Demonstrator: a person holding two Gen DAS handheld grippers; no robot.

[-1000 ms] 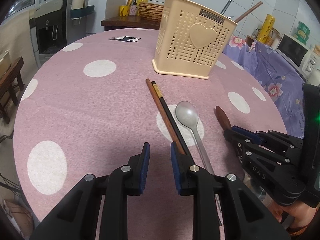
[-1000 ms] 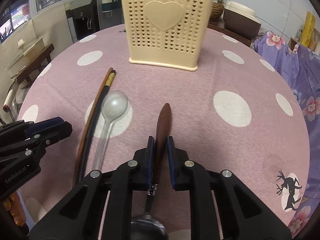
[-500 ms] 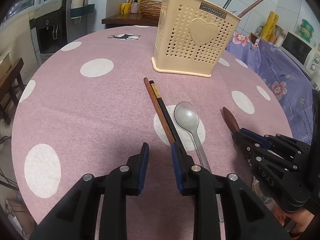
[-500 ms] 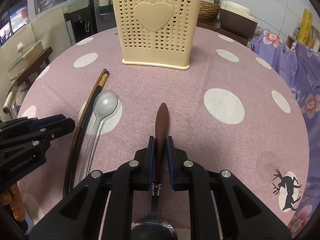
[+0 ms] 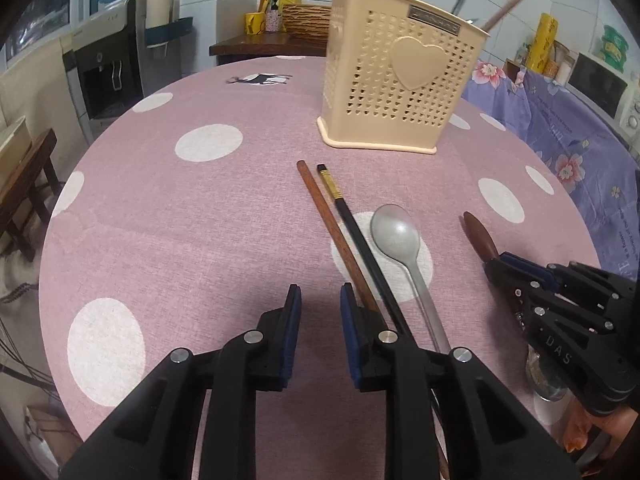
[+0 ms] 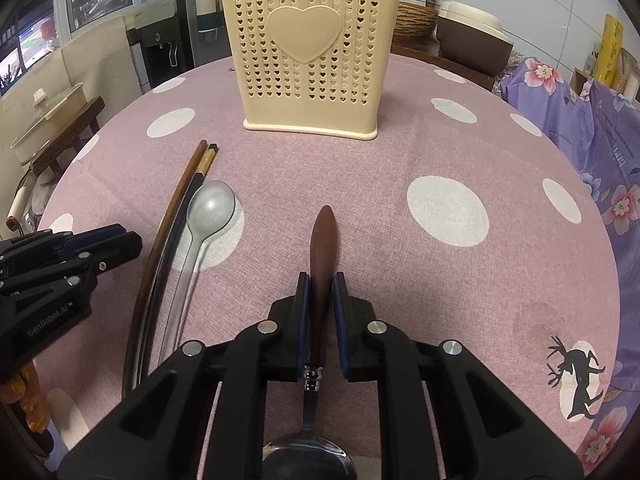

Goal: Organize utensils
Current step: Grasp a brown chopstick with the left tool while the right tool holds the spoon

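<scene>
Two hand-held grippers, as I read it: my right hand-held gripper (image 6: 321,294) has clamped the wooden-handled spoon (image 6: 323,240) by its handle, bowl trailing toward me, so it can drop handle-up into the cream utensil basket (image 6: 310,52) at the surface's far edge. My left hand-held gripper (image 5: 320,306) is parted and empty beside the chopsticks (image 5: 340,232) and metal spoon (image 5: 396,236).

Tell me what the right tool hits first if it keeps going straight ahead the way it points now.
Probably the cream utensil basket. The right tool, shut on the wooden-handled spoon, points across bare pink tablecloth towards the basket's front wall. The spoon's handle tip leads, so it would likely touch first; depth is unclear.
</scene>
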